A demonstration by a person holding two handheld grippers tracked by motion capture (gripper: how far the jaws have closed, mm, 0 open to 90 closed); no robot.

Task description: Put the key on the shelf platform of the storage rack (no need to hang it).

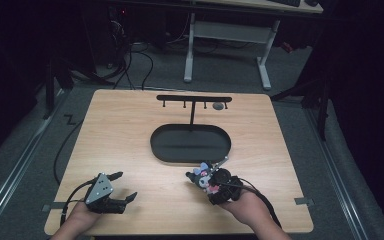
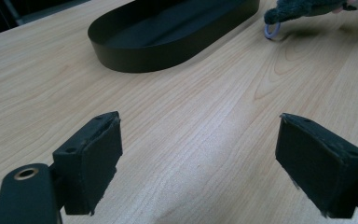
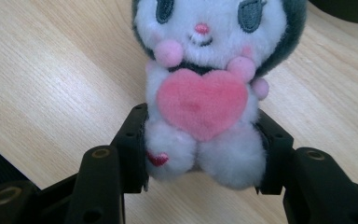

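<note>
A small plush toy [image 3: 200, 79] with a white face, dark grey hood and a pink heart on its chest sits between the jaws of my right gripper [image 3: 200, 151], which is shut on its lower body. From above, the plush toy [image 1: 205, 178] lies just in front of the black oval tray [image 1: 160, 145], with my right gripper [image 1: 212, 187] on it. The toy's grey ear and a purple ring [image 2: 271, 31] show at the top right of the left gripper view. At the table's front left, my left gripper [image 1: 122, 186] stands open over bare wood, with its pads [image 2: 95, 154] wide apart.
A black T-shaped hanger stand [image 1: 193, 100] with small hooks rises from the tray's far side. A small grey object [image 1: 218, 106] lies by its right end. The wooden table [image 1: 115, 130] has bare room at left and right. Cables and a white desk frame [image 1: 227, 35] stand beyond it.
</note>
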